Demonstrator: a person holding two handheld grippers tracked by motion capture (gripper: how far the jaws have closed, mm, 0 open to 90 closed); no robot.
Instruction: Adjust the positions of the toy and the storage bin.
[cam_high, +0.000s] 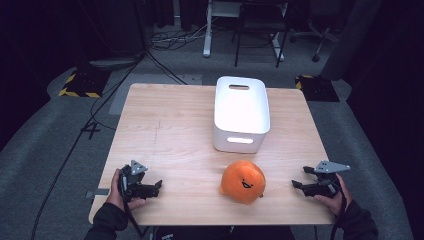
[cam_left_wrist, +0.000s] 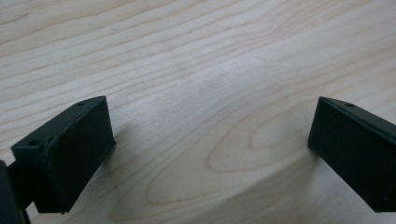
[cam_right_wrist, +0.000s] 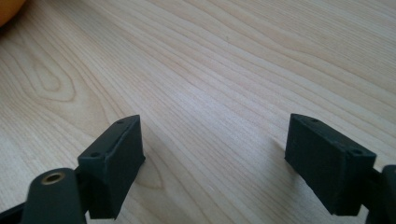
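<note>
An orange round plush toy with a small black face lies on the wooden table near its front edge, just in front of a white plastic bin. My left gripper rests at the table's front left, open, its jaws wide apart over bare wood. At the front right my right gripper is also open, with nothing between its jaws. A sliver of the orange toy shows at the top left corner of the right gripper view. Both grippers point toward the toy from either side.
The white bin has handle cut-outs and stands at the table's middle back. Beyond the table lie grey floor, cables, yellow-black floor markings and chair legs.
</note>
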